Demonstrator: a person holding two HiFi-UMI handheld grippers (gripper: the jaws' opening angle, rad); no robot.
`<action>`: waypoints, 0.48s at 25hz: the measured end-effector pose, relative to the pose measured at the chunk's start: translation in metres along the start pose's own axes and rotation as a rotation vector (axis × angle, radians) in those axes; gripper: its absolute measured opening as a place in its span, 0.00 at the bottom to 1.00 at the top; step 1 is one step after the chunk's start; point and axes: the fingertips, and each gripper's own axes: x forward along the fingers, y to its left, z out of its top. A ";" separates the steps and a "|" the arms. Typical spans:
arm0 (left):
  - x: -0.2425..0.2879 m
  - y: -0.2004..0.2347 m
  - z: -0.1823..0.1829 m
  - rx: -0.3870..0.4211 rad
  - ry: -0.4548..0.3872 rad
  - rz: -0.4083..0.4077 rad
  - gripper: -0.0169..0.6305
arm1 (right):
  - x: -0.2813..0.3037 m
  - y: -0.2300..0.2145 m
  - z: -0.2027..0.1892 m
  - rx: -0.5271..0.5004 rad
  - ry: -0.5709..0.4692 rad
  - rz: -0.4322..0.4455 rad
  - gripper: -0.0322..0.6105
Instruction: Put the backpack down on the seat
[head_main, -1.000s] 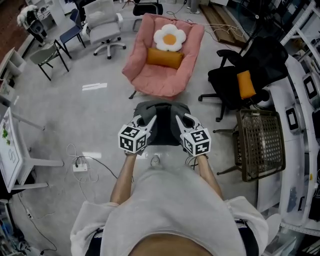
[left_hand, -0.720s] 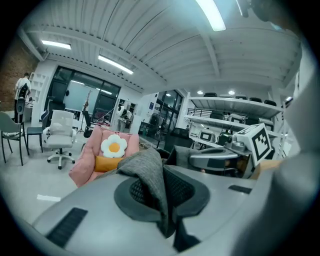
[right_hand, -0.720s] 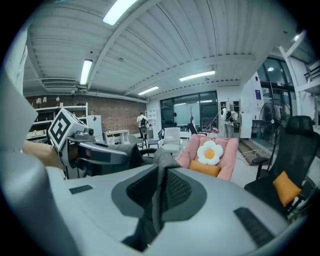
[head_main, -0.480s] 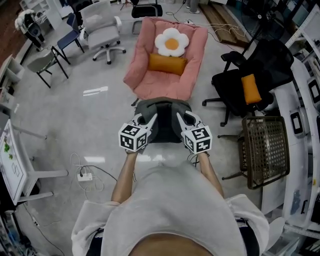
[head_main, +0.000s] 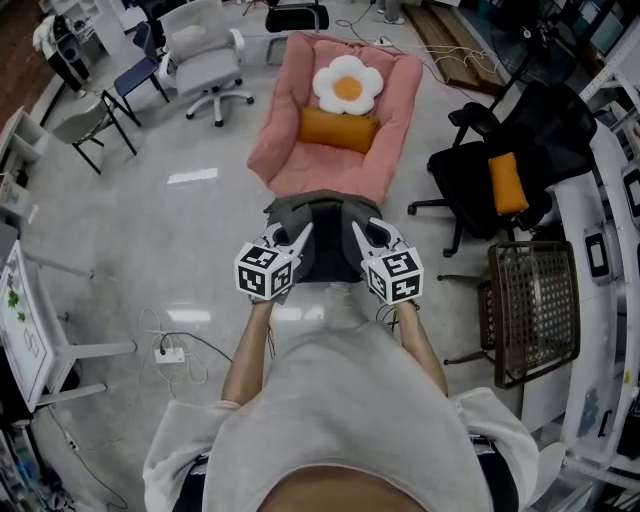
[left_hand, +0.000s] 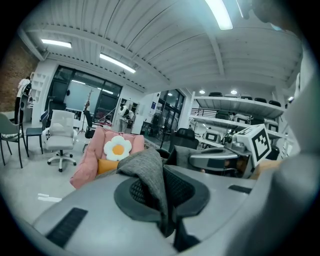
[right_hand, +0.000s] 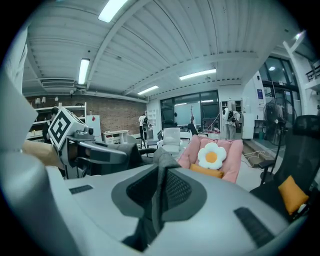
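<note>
I hold a dark grey fabric backpack (head_main: 320, 255) out in front of me. My left gripper (head_main: 301, 238) and right gripper (head_main: 358, 234) each pinch a fold of its top edge. It hangs between them, near the front of the pink cushioned armchair (head_main: 290, 150).

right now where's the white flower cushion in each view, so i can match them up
Head view: the flower cushion is at top centre, against the chair back.
Left gripper view: it is left of centre, about mid-height.
Right gripper view: it is right of centre, just below mid-height.
Shared landmark: the pink armchair it rests in, with an orange pillow directly below it.
</note>
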 end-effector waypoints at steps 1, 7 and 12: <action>0.004 0.002 0.001 -0.001 0.003 0.001 0.08 | 0.003 -0.003 0.000 0.000 0.001 0.001 0.09; 0.030 0.023 0.006 -0.004 0.019 0.009 0.08 | 0.030 -0.026 0.002 0.007 0.003 0.007 0.09; 0.055 0.046 0.015 -0.005 0.029 0.021 0.08 | 0.059 -0.046 0.008 0.016 0.006 0.015 0.09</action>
